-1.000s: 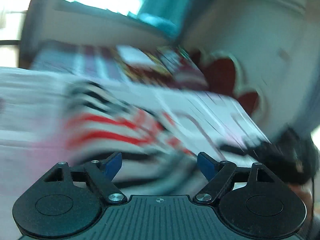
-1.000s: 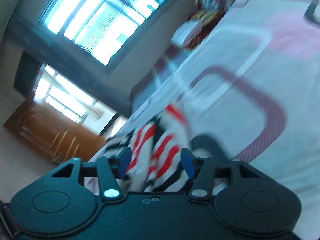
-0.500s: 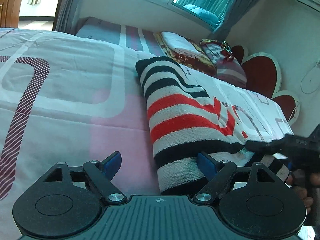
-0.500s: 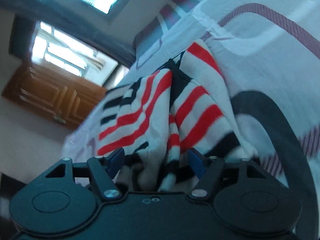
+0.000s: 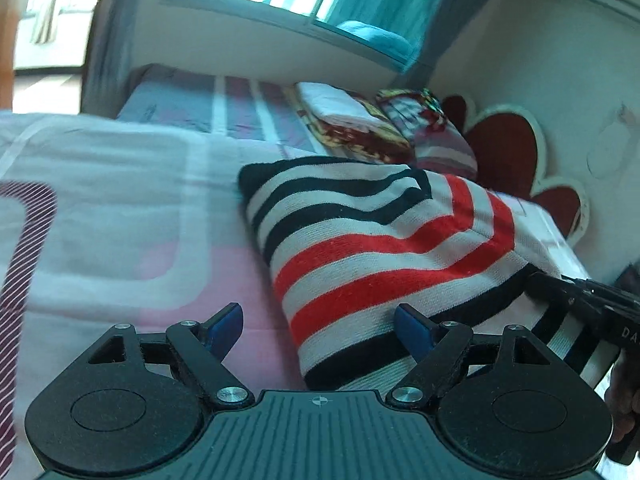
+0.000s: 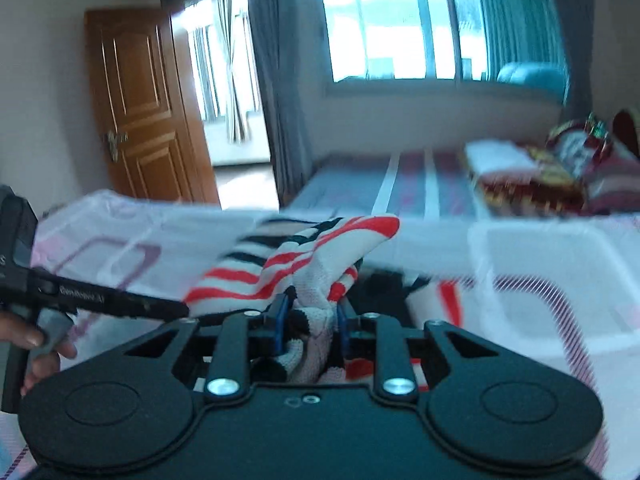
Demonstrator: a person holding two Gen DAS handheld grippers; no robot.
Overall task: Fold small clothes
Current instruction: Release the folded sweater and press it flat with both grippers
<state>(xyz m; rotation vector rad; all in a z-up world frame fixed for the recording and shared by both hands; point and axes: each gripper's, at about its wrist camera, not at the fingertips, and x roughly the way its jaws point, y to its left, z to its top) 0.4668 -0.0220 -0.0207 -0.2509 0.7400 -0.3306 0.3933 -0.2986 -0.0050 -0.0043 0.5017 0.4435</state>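
Note:
A small knit garment (image 5: 380, 256) with red, black and white stripes lies on the pink and white bed sheet (image 5: 120, 208). My left gripper (image 5: 318, 328) is open, its blue pads on either side of the garment's near edge. My right gripper (image 6: 310, 322) is shut on a bunched part of the garment (image 6: 316, 264) and holds it raised off the bed. The right gripper's black body shows at the right edge of the left wrist view (image 5: 592, 300). The left gripper shows at the left of the right wrist view (image 6: 100, 300).
Folded blankets and pillows (image 5: 372, 128) are stacked at the head of the bed by a red heart-shaped headboard (image 5: 504, 152). A wooden door (image 6: 140, 108) and a window (image 6: 400, 24) stand beyond the bed.
My right gripper has closed on the garment and lifted a fold of it; its view has swung level. My left gripper stays open at the garment's near edge.

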